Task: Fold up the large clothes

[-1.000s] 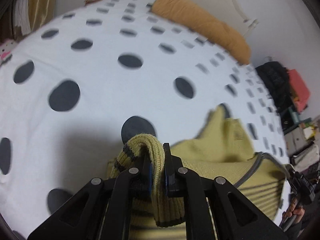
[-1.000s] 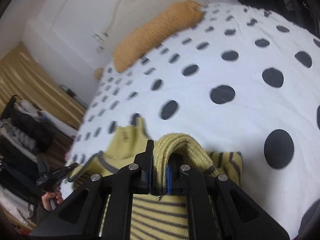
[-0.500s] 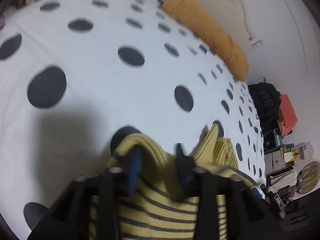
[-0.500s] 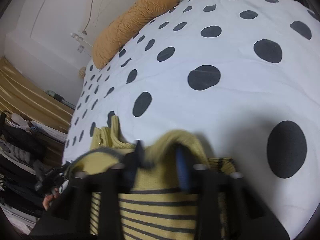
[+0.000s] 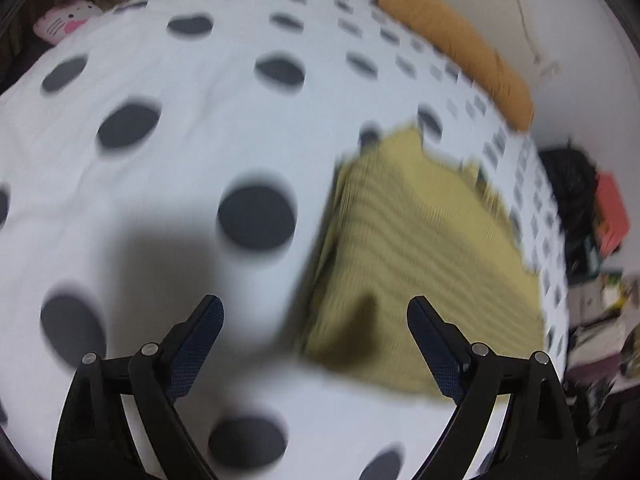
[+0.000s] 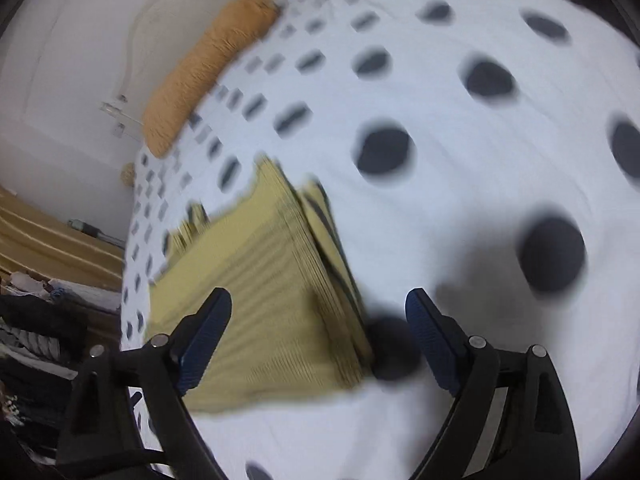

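Left wrist: sweater [image 5: 424, 248] beyond spread tongs [image 5: 316, 316]

Both my wrist views were soft with motion blur. In the left one the yellow sweater [image 5: 420, 248] smeared at its edges and its stripes ran together, while the dots on the bedspread [image 5: 160, 184] stretched into streaks toward the upper right. My left gripper [image 5: 314, 316] stayed sharp at the bottom and cast a grey shadow at lower left. The right view showed the same smear on the sweater [image 6: 256, 280] and bedspread [image 6: 460, 184], with a shadow beside my right gripper [image 6: 318, 310]. Lighting was even, fairly dim, without glare. Fisheye bending curved everything, and the corners went black.
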Motion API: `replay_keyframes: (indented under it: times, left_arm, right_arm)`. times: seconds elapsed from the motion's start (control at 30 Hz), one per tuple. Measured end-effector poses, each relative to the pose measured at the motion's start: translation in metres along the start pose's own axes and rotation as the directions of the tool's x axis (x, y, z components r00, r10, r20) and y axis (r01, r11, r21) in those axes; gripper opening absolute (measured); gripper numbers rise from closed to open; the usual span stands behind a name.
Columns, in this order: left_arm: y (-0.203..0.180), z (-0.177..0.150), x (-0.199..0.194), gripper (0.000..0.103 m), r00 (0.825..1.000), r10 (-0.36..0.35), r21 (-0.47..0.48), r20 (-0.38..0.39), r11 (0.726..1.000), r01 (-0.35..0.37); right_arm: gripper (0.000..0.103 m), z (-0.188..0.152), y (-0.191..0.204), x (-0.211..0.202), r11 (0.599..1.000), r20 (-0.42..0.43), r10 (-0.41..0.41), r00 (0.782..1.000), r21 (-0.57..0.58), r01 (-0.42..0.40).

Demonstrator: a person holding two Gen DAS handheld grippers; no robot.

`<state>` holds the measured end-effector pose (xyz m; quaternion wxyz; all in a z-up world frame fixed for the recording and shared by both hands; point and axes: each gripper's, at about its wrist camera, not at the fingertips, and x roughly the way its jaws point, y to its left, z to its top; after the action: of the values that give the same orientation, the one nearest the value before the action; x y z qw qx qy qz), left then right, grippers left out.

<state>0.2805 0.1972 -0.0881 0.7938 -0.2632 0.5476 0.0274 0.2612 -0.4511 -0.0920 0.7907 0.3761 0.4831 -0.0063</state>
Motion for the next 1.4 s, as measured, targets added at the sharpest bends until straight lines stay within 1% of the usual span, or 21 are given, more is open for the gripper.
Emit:
replay_keyframes:
  times: [0.1,0.2,0.3,0.37,0.4,0.47,0.53,0.63,0.67,0.7,0.73,0.77,0.8,0.87,0.97,1.03,1.13,1.2,1.27,1.33,1.4]
  left_arm:
    - [-0.003,-0.046,0.013,0.093,0.992,-0.014,-0.002,-0.129,1.000,0.014]
    - [-0.019,-0.056,0.027,0.093,0.981,-0.066,-0.006,-0.185,0.998,0.066]
    - [-0.034,-0.044,0.036,0.093,0.985,-0.100,-0.024,-0.138,0.995,0.098]
    - [-0.040,-0.030,0.041,0.093,0.987,-0.138,-0.057,-0.088,0.989,0.133]
    - [-0.042,-0.023,0.043,0.093,0.985,-0.161,-0.070,-0.067,0.985,0.156]
    - [-0.042,-0.007,0.053,0.093,0.983,-0.172,-0.107,-0.056,0.980,0.165]
    - [-0.038,0.002,0.062,0.093,0.981,-0.189,-0.138,-0.045,0.974,0.182]
    - [-0.029,0.011,0.076,0.093,0.979,-0.204,-0.166,-0.003,0.966,0.200]
    - [-0.029,0.013,0.080,0.092,0.979,-0.204,-0.162,0.018,0.965,0.204]
    - [-0.030,0.014,0.079,0.080,0.982,-0.180,-0.141,0.055,0.972,0.186]
    - [-0.033,0.014,0.079,0.069,0.988,-0.131,-0.117,0.079,0.983,0.140]
    - [-0.037,0.014,0.079,0.052,0.992,-0.079,-0.082,0.099,0.993,0.088]
    - [-0.039,0.013,0.076,0.042,0.990,-0.073,-0.063,0.117,0.995,0.081]
    - [-0.039,0.012,0.069,0.034,0.989,-0.064,-0.054,0.135,0.996,0.072]
    - [-0.047,0.009,0.051,0.030,0.983,-0.045,-0.011,0.178,0.999,0.047]
    - [-0.056,0.006,0.035,0.030,0.976,-0.031,0.029,0.217,0.999,0.025]
    - [-0.063,0.001,0.008,0.030,0.968,-0.051,0.045,0.246,0.998,0.041]
    - [-0.062,-0.010,-0.017,0.030,0.964,-0.088,0.040,0.250,0.996,0.080]
    - [-0.057,-0.027,-0.039,0.030,0.962,-0.111,0.044,0.248,0.994,0.103]
    - [-0.045,-0.057,-0.061,0.030,0.962,-0.139,0.058,0.236,0.990,0.129]
    - [-0.023,-0.100,-0.079,0.030,0.965,-0.157,0.063,0.211,0.987,0.147]
  right_arm:
    - [0.089,-0.039,-0.014,0.015,0.998,-0.123,-0.007,0.992,0.065,0.016]
    - [0.089,-0.059,-0.009,0.039,0.996,-0.208,0.034,0.978,0.090,-0.016]
    - [0.089,-0.058,0.008,0.060,0.996,-0.210,0.058,0.976,0.084,-0.041]
    - [0.089,-0.052,0.018,0.072,0.991,-0.172,0.106,0.979,0.100,-0.089]
    - [0.089,-0.049,0.021,0.078,0.985,-0.164,0.140,0.977,0.122,-0.121]
    - [0.089,-0.041,0.025,0.095,0.967,-0.158,0.206,0.966,0.183,-0.177]
    - [0.090,-0.037,0.022,0.110,0.948,-0.136,0.249,0.959,0.238,-0.212]
    - [0.089,-0.033,0.021,0.118,0.925,-0.088,0.297,0.951,0.275,-0.263]
    - [0.085,-0.032,0.021,0.117,0.926,-0.066,0.296,0.953,0.263,-0.269]
    - [0.064,-0.032,0.024,0.115,0.940,-0.055,0.265,0.963,0.236,-0.246]
    - [0.046,-0.032,0.028,0.115,0.963,-0.059,0.207,0.977,0.187,-0.193]
    - [0.045,-0.033,0.031,0.113,0.977,-0.051,0.176,0.983,0.133,-0.167]
    - [0.041,-0.034,0.033,0.111,0.981,-0.043,0.166,0.985,0.110,-0.160]
    - [0.037,-0.038,0.040,0.103,0.991,-0.015,0.120,0.993,0.057,-0.119]
    - [0.032,-0.045,0.068,0.085,0.996,0.079,0.023,0.997,-0.093,-0.016]
    - [0.028,-0.047,0.083,0.073,0.989,0.121,0.009,0.993,-0.151,0.010]
    - [0.028,-0.050,0.098,0.048,0.981,0.159,0.009,0.987,-0.194,0.022]
    - [0.028,-0.056,0.100,0.033,0.978,0.160,0.013,0.987,-0.208,0.020]
    - [0.028,-0.066,0.095,0.013,0.979,0.130,0.037,0.991,-0.202,-0.010]
    - [0.028,-0.083,0.080,-0.006,0.984,0.088,0.068,0.994,-0.173,-0.052]
    - [0.028,-0.111,0.061,-0.026,0.983,0.034,0.085,0.996,-0.168,-0.078]
